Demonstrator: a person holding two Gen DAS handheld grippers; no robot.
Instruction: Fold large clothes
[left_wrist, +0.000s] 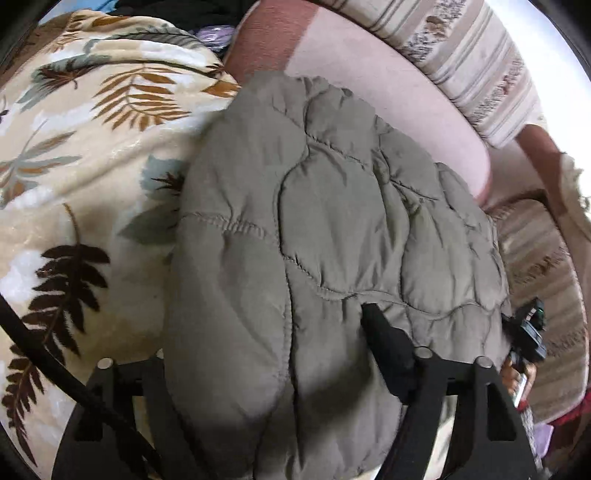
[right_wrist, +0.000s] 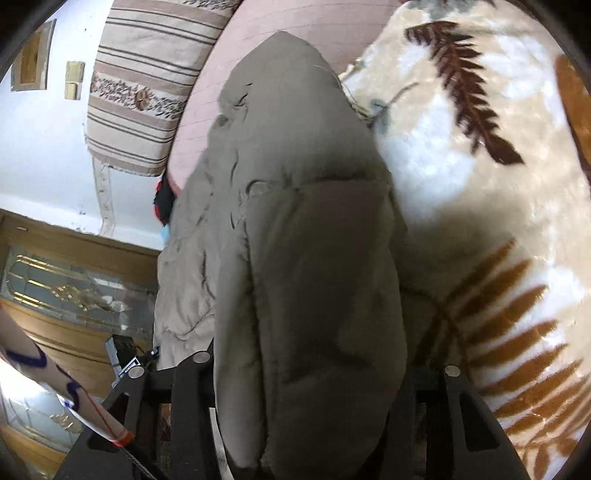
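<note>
in the left wrist view, the left gripper (left_wrist: 280, 354) has a thick fold of the quilted grey jacket (left_wrist: 332, 221) bunched between its jaws; one black finger (left_wrist: 384, 339) shows on the right of the fold, while the other is buried under the padding and cannot be seen. the jacket lies spread across a leaf-print fleece blanket (left_wrist: 81, 155) on its left and a pink cushion (left_wrist: 391, 99) behind it. a striped pillow (left_wrist: 472, 62) sits at the upper right, cut off by the lens rim. at the far right edge a small black device (left_wrist: 528, 332) and part of a hand are too blurred to make out.

in the right wrist view, the right gripper (right_wrist: 306, 373) is clamped on another bulky fold of the jacket (right_wrist: 306, 258), which fills the middle of the frame and hides both fingertips entirely. only this view shows the white wall (right_wrist: 48, 147) and a wooden door with patterned glass (right_wrist: 66, 280) at the left. the blanket (right_wrist: 498, 221) lies to the right here, and the striped pillow (right_wrist: 147, 85) sits at the upper left.
</note>
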